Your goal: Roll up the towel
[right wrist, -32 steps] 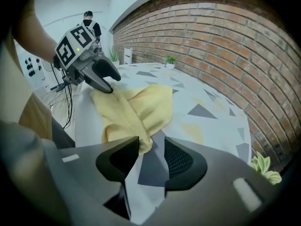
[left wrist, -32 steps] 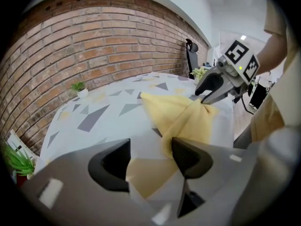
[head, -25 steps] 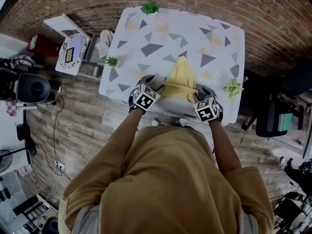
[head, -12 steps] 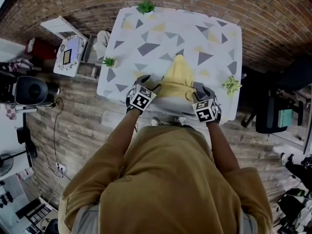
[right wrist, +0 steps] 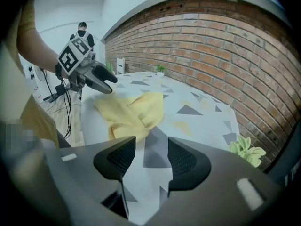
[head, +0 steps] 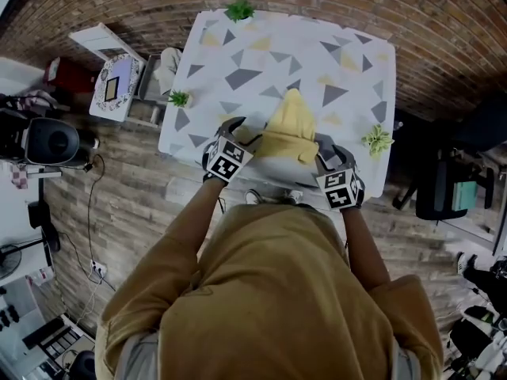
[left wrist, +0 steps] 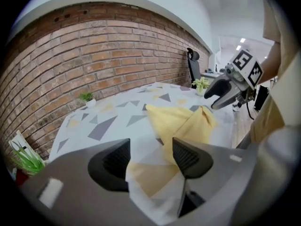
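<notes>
The yellow towel (head: 290, 127) lies bunched near the front edge of the table (head: 238, 54), which has a white cloth with triangles; its far corner points away. My left gripper (head: 242, 131) stands at the towel's near left corner, my right gripper (head: 323, 146) at its near right corner. In the left gripper view the jaws (left wrist: 150, 147) stand open over patterned cloth, the towel (left wrist: 181, 121) just beyond the right jaw. In the right gripper view the gripper (right wrist: 151, 145) is open over the cloth, the towel (right wrist: 132, 111) ahead to the left. Neither grips anything.
Three small potted plants stand on the table: one at the far edge (head: 240, 11), one on the left edge (head: 181, 99), one on the right edge (head: 379, 141). A white side table (head: 117, 81) is at the left, an office chair (head: 440, 188) at the right.
My right gripper has drawn back slightly toward the table's front edge and risen a little. The left gripper has stayed where it was. The towel lies much as before.
</notes>
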Available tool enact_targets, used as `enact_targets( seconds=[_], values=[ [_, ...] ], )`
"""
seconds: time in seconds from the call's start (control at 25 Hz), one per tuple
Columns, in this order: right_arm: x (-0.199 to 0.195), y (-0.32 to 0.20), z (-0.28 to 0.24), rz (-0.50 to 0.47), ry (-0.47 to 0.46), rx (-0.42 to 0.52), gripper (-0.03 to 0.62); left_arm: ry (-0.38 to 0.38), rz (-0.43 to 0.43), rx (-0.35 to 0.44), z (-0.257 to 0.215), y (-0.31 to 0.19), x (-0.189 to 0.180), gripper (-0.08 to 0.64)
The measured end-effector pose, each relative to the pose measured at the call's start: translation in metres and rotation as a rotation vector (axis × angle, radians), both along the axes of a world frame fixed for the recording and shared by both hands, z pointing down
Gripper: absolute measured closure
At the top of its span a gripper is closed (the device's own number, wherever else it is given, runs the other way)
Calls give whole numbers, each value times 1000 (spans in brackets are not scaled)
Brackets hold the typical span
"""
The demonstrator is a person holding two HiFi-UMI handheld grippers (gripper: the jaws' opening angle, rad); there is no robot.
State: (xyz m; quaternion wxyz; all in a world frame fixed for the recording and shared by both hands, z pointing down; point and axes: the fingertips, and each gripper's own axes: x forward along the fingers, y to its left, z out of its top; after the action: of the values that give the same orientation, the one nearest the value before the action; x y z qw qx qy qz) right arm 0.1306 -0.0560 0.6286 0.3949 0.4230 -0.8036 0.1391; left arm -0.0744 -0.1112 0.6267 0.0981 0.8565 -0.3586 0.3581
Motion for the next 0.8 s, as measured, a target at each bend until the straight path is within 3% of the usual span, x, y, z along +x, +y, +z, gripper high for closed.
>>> enact_targets(
  seconds=[0.28,0.48,0.68,0.8],
  values=[
    [-10,11,-17,-61,-40,26,397,23,-15,38,-21,11,-7,255],
    [-19,9,-33,-51,-89,37,397,22,12,64,-27,28,-3,255],
    [-31,17,-30,-76,-87,36,397,-13,91,87,-25,46,5,256],
    [-41,26,-26,-173,-15,57,397,-62,183,100,-20,57,14,256]
  ],
)
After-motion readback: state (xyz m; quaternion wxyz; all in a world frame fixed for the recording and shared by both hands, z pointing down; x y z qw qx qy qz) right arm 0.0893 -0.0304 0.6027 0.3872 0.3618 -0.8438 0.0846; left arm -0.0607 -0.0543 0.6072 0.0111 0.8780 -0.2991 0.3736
